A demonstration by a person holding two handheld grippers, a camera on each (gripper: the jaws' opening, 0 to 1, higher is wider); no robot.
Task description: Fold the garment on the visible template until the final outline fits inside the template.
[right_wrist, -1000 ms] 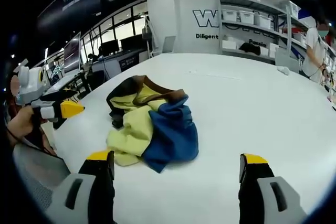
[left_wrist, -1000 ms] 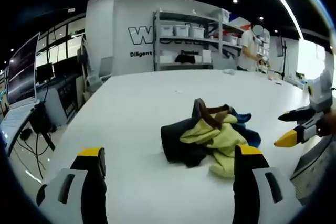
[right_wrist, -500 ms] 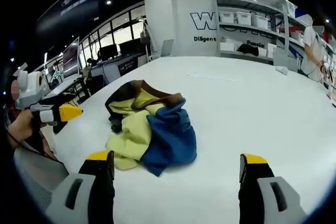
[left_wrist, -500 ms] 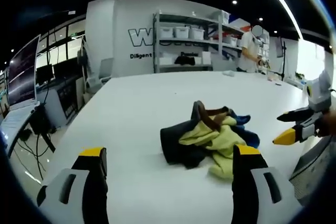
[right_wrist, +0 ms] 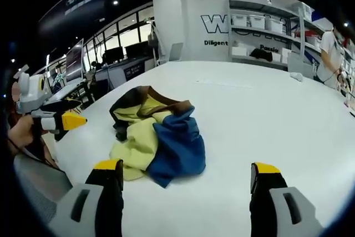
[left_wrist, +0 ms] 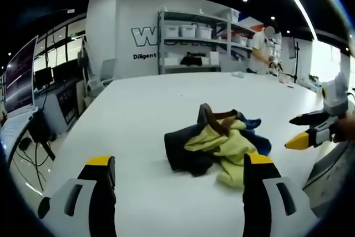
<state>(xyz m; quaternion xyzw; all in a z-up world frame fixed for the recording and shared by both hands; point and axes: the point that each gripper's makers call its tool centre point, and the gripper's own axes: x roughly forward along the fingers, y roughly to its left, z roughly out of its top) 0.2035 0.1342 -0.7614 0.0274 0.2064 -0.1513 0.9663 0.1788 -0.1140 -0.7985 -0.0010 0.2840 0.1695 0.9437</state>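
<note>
White and smooth, the broad table (left_wrist: 138, 109) runs back toward metal shelving (left_wrist: 194, 40) stacked with pale storage bins against a grey wall with large lettering; a person (left_wrist: 260, 51) in a white top stands just beside the shelving's far end. Near the table's front edge lies the garment (left_wrist: 216, 145), a soft crumpled heap rather than a flat shape: pale yellow fabric bunched in the middle, dark navy folds on one side, brighter blue on the other, and a brown band looping up at the back. In the right gripper view the garment (right_wrist: 155, 140) shows its blue panel draped smoothly over the yellow. The left gripper (left_wrist: 175, 167) hangs above the table short of the garment, its black, yellow-tipped jaws spread wide and holding nothing. The right gripper (right_wrist: 186, 170) is likewise spread apart and empty, the garment lying just beyond its left jaw. Each gripper appears in the other's view as a yellow-tipped wedge beside the heap, clear of the cloth.
</note>
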